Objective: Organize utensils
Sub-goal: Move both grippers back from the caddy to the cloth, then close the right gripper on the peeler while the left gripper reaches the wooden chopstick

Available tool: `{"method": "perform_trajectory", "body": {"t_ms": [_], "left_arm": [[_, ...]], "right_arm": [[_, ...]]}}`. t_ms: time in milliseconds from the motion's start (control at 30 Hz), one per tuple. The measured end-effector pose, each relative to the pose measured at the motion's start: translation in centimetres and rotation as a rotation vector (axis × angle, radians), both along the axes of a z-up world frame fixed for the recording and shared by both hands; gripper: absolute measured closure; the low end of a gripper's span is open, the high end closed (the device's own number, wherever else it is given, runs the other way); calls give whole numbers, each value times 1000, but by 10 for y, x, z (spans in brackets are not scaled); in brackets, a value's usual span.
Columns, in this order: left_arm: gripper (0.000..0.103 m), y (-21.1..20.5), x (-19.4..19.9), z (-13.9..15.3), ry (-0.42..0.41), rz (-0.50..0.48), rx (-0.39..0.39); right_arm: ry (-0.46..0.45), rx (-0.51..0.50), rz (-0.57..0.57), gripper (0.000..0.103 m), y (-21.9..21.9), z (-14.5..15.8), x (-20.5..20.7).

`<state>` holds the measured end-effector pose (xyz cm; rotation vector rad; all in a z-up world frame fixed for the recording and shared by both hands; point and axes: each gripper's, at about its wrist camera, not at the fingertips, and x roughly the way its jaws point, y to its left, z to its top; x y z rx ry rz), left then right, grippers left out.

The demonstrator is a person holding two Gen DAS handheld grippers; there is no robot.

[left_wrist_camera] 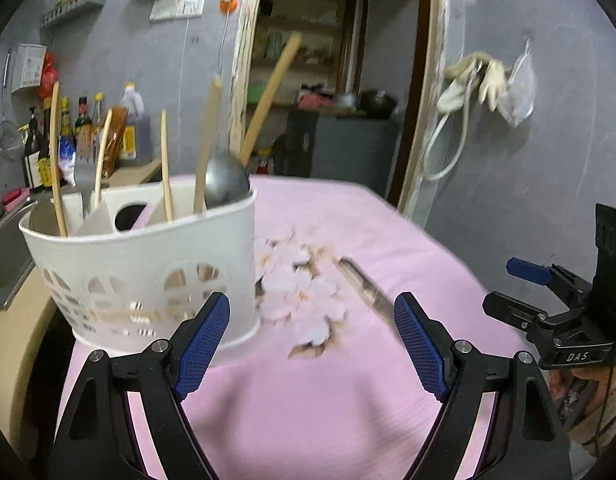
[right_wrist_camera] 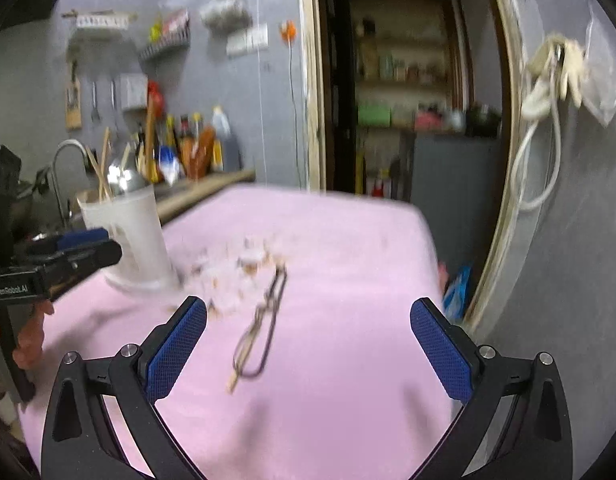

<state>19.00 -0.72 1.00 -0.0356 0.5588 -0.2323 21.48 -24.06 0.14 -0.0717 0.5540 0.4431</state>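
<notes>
So the pink tablecloth (right_wrist_camera: 327,380) takes up most of both views, with a flower print around its middle. Far left on it sits the white utensil holder (left_wrist_camera: 148,272), already stuffed with wooden handles, a metal ladle (left_wrist_camera: 226,180) and a spatula. Both grippers hang above the near edge, left gripper (left_wrist_camera: 311,344) and right gripper (right_wrist_camera: 308,350), jaws spread wide with nothing between them. Smallest thing: the tongs (right_wrist_camera: 264,328), lying flat by the print, right of the holder. Its arms look only slightly apart, gripping nothing, though it's blurry.
</notes>
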Motion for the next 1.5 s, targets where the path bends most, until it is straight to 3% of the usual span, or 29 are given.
{"method": "perform_trajectory", "body": {"t_ms": [167,333,433,567,633,800,967,1233,1333,1500], "left_arm": [[23,-2,16,-12,99,32,30],[23,-1,28,-26,197,46,50],[23,2,32,-30,215,53,43],[23,6,34,-30,222,50,25],[23,8,34,-29,221,44,18],[23,1,34,-26,230,10,29],[30,-13,39,-27,249,-47,50],[57,-46,70,-33,319,-144,58],[67,-58,85,-37,346,-157,51],[74,-71,113,-46,393,-138,34]], "right_arm": [[137,4,31,8,9,-21,23],[237,-10,89,34,26,-32,47],[294,-22,136,48,38,-38,58],[335,-52,178,60,54,-45,66],[354,-63,184,75,58,-49,71],[366,-24,181,85,53,-48,72],[336,-4,154,86,38,-41,67],[279,-58,50,87,-6,-35,50],[273,-63,19,87,-24,-35,43],[275,-65,-12,87,-46,-32,36]]}}
